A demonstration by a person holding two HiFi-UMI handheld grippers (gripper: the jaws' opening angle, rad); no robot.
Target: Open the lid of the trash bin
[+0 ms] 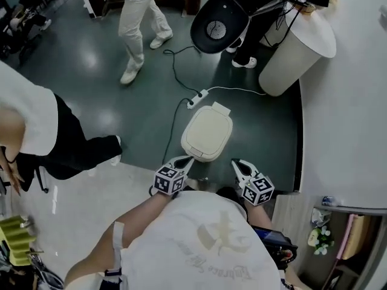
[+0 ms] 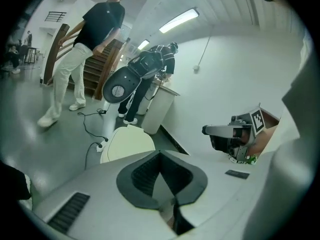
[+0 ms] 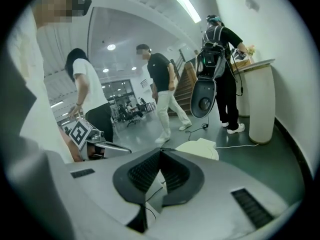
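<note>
cream lid [image 1: 207,132] sits closed on the trash bin [image 2: 127,145], on the dark floor [image 1: 139,101] just ahead of both grippers. left gripper [image 1: 185,161] and right gripper [image 1: 237,164] hover apart from its near edge, fingers [image 2: 144,175] pressed together, holding nothing. shirt [image 1: 205,240] lettering unreadable.

Cream trash bin [image 1: 207,133] closed, on dark green floor [image 1: 97,59]. Left gripper [image 1: 185,161] and right gripper [image 1: 237,165] low in frame, tips just short of bin's near edge, jaws together on both. Power strip [image 1: 198,98] with cable beyond bin. White pedestal [image 1: 296,56] upper right. Person in white trousers [image 1: 140,23] upper left.
</note>
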